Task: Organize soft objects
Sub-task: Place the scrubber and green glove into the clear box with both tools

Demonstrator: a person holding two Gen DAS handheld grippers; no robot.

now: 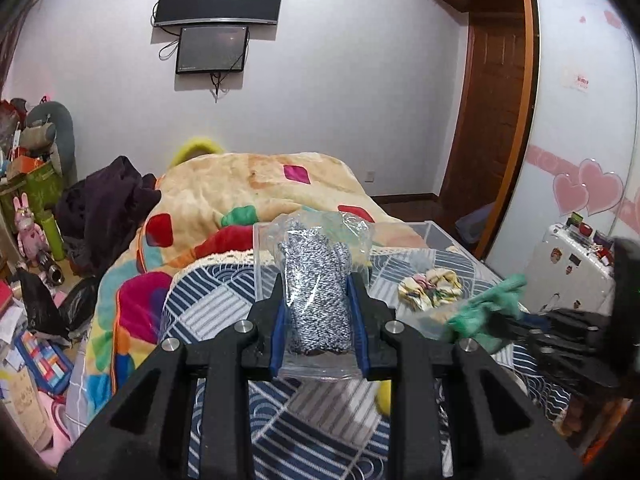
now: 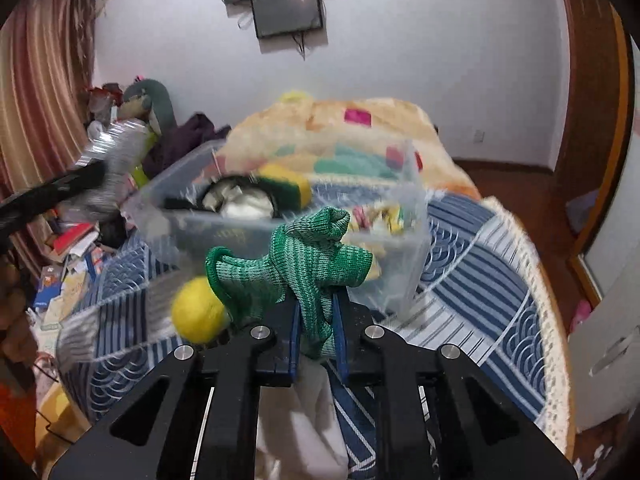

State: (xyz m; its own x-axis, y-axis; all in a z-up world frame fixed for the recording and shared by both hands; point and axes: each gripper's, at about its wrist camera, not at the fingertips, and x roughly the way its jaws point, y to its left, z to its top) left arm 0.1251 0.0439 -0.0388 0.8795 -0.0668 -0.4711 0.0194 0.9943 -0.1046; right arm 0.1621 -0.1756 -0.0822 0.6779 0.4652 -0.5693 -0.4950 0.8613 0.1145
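My left gripper (image 1: 318, 286) is shut on a grey-and-white knit item in a clear plastic bag (image 1: 316, 280), held up above the bed. My right gripper (image 2: 316, 300) is shut on a green knit cloth (image 2: 308, 268) just in front of a clear plastic bin (image 2: 412, 240). The bin holds a white bundle (image 2: 244, 202), a yellow-green sponge (image 2: 286, 182) and a floral scrunchie (image 2: 380, 216). In the left wrist view the bin (image 1: 444, 236), the scrunchie (image 1: 430, 288) and the green cloth (image 1: 484, 312) show at right. A yellow ball (image 2: 198, 314) lies left of my right gripper.
The bin sits on a blue-and-white patterned bedspread (image 2: 480, 280). A colourful blanket (image 1: 248, 188) and dark clothes (image 1: 104, 204) are heaped behind. Cluttered floor and toys (image 1: 32, 232) are at left; a white cloth (image 2: 304, 420) lies under my right gripper. A white suitcase (image 1: 568, 264) stands right.
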